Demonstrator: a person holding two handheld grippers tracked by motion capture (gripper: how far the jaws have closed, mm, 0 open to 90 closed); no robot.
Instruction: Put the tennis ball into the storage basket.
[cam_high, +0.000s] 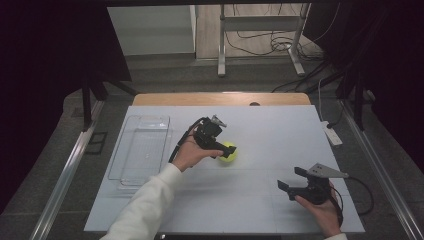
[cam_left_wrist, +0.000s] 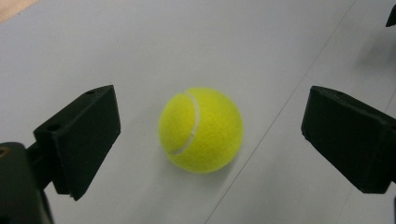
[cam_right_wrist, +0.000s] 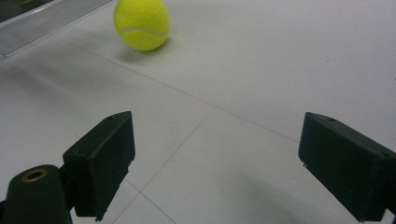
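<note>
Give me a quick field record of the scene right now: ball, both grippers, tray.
ball: tennis ball on the table, between the left jaws, untouched
left gripper: at the ball, jaws open with gaps on both sides
right gripper: near the table's right front, jaws open, nothing between them
tray: clear tray at the table's left, nothing seen in it

White table (cam_high: 260, 200) bears a tennis ball (cam_high: 229, 152) and clear tray (cam_high: 141, 150).
</note>
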